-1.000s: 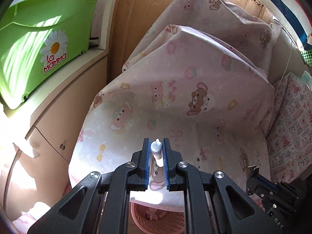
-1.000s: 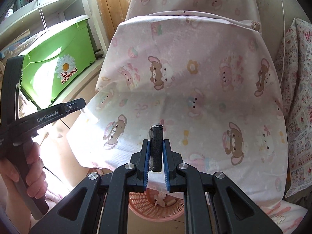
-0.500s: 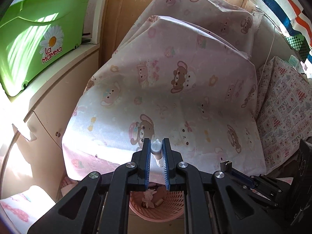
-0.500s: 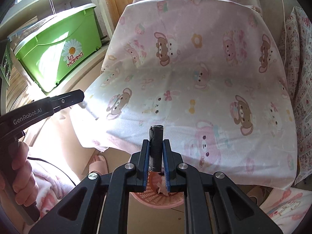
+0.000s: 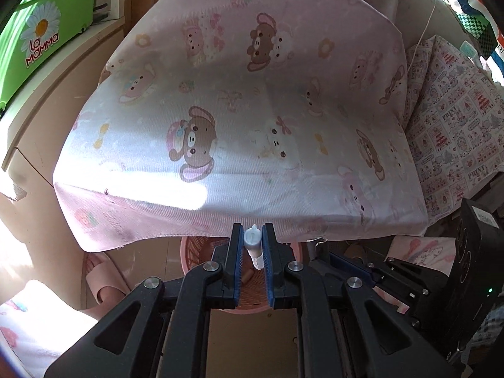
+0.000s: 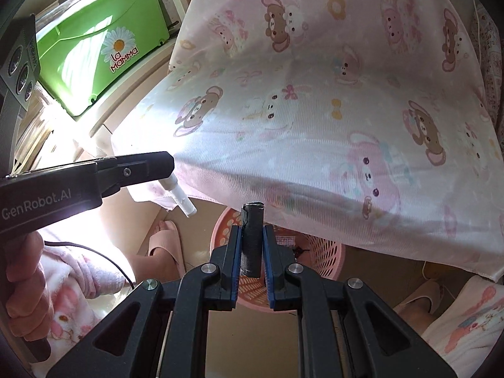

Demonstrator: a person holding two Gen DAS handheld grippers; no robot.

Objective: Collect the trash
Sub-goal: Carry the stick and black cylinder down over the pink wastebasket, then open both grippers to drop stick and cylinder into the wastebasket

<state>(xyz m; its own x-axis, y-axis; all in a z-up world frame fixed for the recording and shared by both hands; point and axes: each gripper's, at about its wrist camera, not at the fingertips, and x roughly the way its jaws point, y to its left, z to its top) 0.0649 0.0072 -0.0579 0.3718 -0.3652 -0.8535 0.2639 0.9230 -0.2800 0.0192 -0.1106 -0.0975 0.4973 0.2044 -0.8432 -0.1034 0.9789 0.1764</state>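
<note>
Left wrist view: left gripper (image 5: 252, 245) clamps a white tube (image 5: 254, 247) above the pink basket (image 5: 201, 252) holding scraps.

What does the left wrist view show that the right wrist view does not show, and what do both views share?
Only the left wrist view: the white vial pinched in the left gripper seen from behind, and a patchwork-print cushion.

Only the right wrist view: the black tube clamped in the right gripper, the person's hand on the other tool, and a foot in a pink slipper.

Both: the pink basket on the floor, the bear-print sheet and the green box.
</note>
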